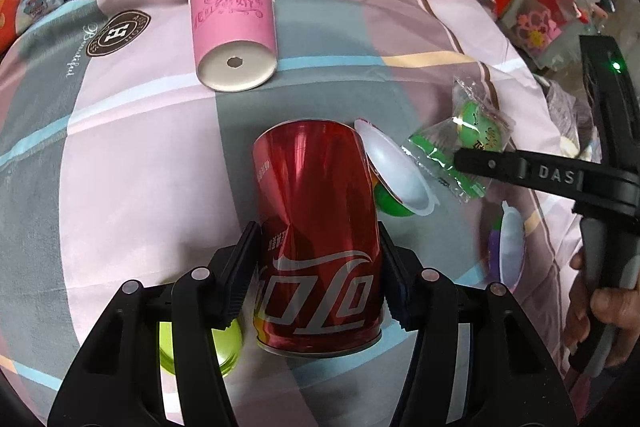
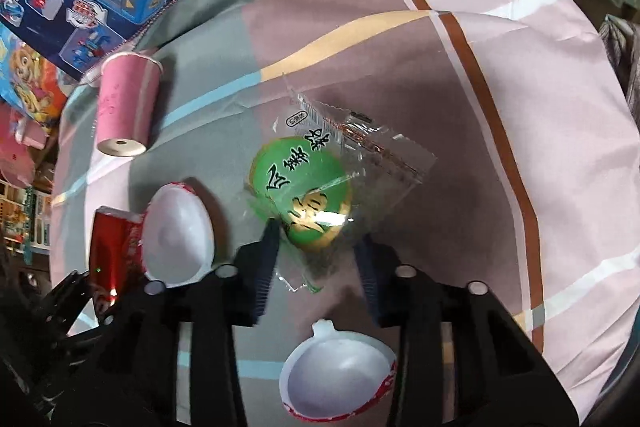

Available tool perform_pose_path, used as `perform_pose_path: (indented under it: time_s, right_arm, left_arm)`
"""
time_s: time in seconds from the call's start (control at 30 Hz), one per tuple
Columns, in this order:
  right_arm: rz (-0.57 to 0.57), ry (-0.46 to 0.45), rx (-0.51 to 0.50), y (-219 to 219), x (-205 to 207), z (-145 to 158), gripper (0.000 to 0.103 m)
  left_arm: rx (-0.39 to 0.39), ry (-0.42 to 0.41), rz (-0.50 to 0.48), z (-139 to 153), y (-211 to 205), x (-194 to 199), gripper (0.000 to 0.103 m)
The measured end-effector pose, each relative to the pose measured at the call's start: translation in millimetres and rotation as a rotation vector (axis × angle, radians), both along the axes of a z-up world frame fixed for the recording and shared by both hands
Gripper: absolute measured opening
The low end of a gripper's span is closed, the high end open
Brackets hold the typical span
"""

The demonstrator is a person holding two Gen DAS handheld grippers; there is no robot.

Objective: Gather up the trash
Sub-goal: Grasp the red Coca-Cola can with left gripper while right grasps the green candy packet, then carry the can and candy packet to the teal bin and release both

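The dented red can (image 1: 316, 227), lying on the patterned cloth (image 1: 120, 155) with its long axis running away from the left gripper (image 1: 318, 259), is pinched between its jaws. Just beside it, the green snack packet (image 2: 304, 195) is clamped by the right gripper (image 2: 316, 263); white shell halves (image 2: 178, 233) and a pink cup (image 1: 232, 27) are scattered around

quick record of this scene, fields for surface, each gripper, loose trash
surface: patterned cloth
left gripper: jaws shut on dented red can
right gripper: jaws closing on green snack wrapper
loose trash: pink paper cup on its side; white egg-shaped shell beside the can; second white shell
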State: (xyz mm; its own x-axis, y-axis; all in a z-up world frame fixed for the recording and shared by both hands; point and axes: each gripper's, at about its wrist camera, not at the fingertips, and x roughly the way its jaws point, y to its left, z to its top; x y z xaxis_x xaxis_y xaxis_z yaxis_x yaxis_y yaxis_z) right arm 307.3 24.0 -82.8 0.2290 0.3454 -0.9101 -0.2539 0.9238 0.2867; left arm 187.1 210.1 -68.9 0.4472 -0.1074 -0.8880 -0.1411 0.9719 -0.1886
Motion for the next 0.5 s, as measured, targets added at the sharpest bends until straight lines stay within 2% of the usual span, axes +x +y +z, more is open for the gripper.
perform_pose_path:
  time_s: [0.23, 0.33, 0.5]
  right_arm:
    - [-0.034, -0.061, 0.045, -24.5, -7.4, 28.1, 0.013]
    - [-0.031, -0.086, 0.064, -37.5, -16.8, 41.0, 0.011]
    - [-0.037, -0.112, 0.106, -60.9, -38.7, 60.2, 0.011]
  left_arm:
    - [0.004, -0.057, 0.059, 23.3, 6.9, -16.5, 0.056]
    - [0.003, -0.081, 0.061, 38.3, 4.5, -24.9, 0.056]
    - [-0.011, -0.112, 0.01, 59.7, -21.1, -31.7, 0.056]
